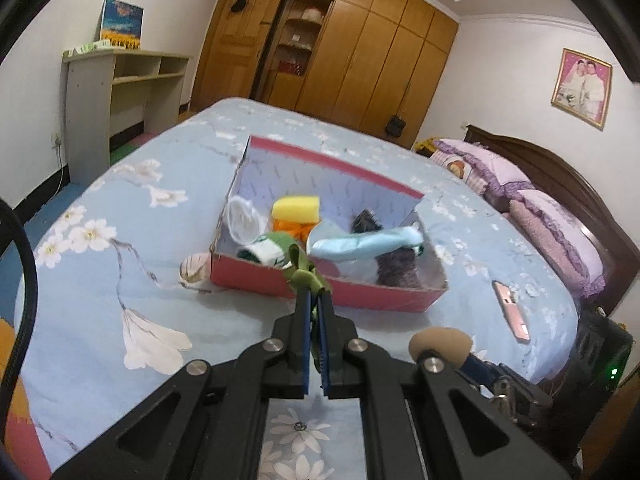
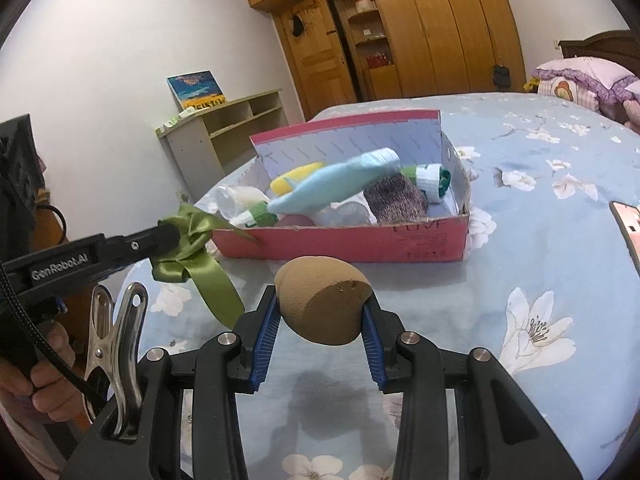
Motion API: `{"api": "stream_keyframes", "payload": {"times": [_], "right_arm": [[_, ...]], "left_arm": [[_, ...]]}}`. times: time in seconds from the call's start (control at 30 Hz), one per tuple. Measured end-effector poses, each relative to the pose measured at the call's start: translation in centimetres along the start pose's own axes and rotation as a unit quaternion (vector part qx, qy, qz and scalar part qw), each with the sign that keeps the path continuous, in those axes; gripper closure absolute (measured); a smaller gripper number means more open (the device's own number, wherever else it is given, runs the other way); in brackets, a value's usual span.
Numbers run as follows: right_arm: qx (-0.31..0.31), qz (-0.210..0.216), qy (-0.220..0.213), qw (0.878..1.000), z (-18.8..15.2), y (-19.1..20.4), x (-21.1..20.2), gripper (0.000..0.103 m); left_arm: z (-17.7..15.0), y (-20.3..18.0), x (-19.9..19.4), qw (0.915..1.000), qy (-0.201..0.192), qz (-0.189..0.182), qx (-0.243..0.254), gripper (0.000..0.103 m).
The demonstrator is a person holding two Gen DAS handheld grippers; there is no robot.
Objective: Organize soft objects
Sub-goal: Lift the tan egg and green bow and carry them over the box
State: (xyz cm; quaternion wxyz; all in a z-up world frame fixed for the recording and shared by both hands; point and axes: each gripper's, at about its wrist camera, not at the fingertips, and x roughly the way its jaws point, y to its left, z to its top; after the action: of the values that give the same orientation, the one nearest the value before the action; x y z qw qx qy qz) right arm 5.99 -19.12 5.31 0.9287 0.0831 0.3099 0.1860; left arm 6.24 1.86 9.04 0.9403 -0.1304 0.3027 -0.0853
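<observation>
A pink cardboard box (image 1: 360, 294) (image 2: 352, 244) lies on the flowered bed, holding a light blue sock (image 1: 360, 242) (image 2: 332, 186), a yellow sponge (image 1: 296, 208) (image 2: 292, 182), a dark fuzzy sock (image 2: 396, 198) and a green-and-white sock (image 1: 268, 252). My left gripper (image 1: 315, 300) (image 2: 172, 236) is shut on a green satin ribbon bow (image 1: 306, 270) (image 2: 196, 248), held above the bed just before the box's near wall. My right gripper (image 2: 322, 312) is shut on a tan egg-shaped sponge (image 2: 324, 300) (image 1: 440, 344), also short of the box.
A pink phone (image 1: 512, 310) (image 2: 628, 232) lies on the bedspread to the right of the box. A small pale bundle (image 1: 194, 270) sits against the box's left corner. Purple pillows (image 1: 520, 184) and a dark headboard are at the right; a shelf unit (image 1: 120, 92) and wardrobe stand beyond the bed.
</observation>
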Motion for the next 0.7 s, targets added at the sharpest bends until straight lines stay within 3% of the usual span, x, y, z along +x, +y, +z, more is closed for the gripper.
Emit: {"api": "stream_keyframes", "payload": {"times": [0.33, 0.7], "right_arm": [[-0.017, -0.001, -0.018, 1.0, 1.1, 0.8, -1.2, 0.063], [-0.029, -0.008, -0.028, 0.999, 4.1, 0.4, -0.5, 0.063]], "left_arm": [[1.5, -0.8, -1.2, 0.9996, -0.019, -0.012, 0.013, 0.1], [5.2, -1.1, 0.9, 0.999, -0.034, -0.01, 0.029, 0.099]]}}
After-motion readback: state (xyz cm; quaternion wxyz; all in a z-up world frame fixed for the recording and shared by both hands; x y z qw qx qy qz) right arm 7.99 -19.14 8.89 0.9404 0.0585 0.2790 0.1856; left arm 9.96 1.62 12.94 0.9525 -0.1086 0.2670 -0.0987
